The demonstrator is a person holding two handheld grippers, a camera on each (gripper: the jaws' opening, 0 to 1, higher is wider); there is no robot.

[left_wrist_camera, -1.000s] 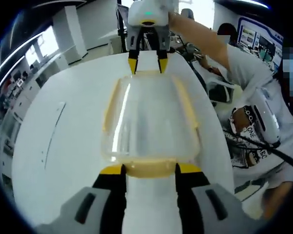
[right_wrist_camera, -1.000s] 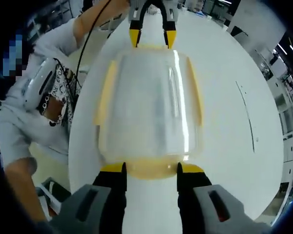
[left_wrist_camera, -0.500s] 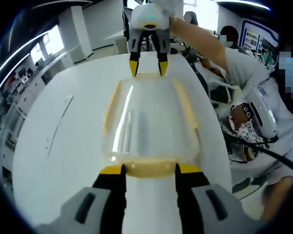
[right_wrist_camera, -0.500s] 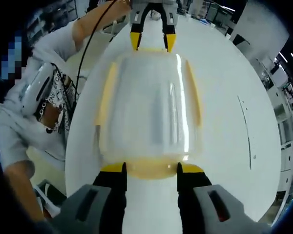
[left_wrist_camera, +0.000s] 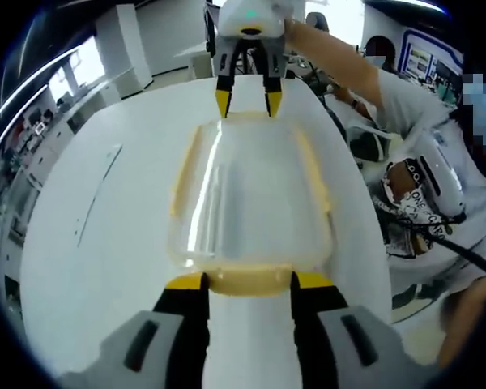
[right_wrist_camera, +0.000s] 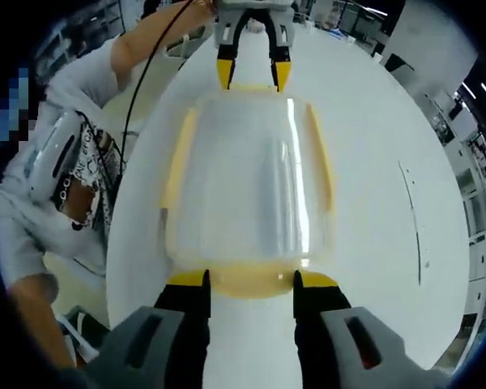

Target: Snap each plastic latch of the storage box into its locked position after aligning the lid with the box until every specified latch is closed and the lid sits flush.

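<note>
A clear storage box (left_wrist_camera: 251,194) with its lid on lies lengthwise on the white table (left_wrist_camera: 105,243). Yellow latches run along both long sides (left_wrist_camera: 181,182) (left_wrist_camera: 314,174). My left gripper (left_wrist_camera: 249,283) is open, its yellow tips on either side of the near end latch (left_wrist_camera: 249,275). At the far end the right gripper (left_wrist_camera: 249,104) brackets the opposite latch. In the right gripper view the box (right_wrist_camera: 251,178) is seen from the other end: my right gripper (right_wrist_camera: 251,282) is open around its end latch (right_wrist_camera: 251,285), and the left gripper (right_wrist_camera: 253,75) is at the far end.
The person holding the grippers stands beside the table (left_wrist_camera: 421,186) (right_wrist_camera: 57,186), a cable hanging from one arm. Bare white tabletop (right_wrist_camera: 373,243) stretches on the box's other side. Office furniture stands behind the table.
Both views have shifted slightly with the hands. Box and grippers keep their places at its two ends.
</note>
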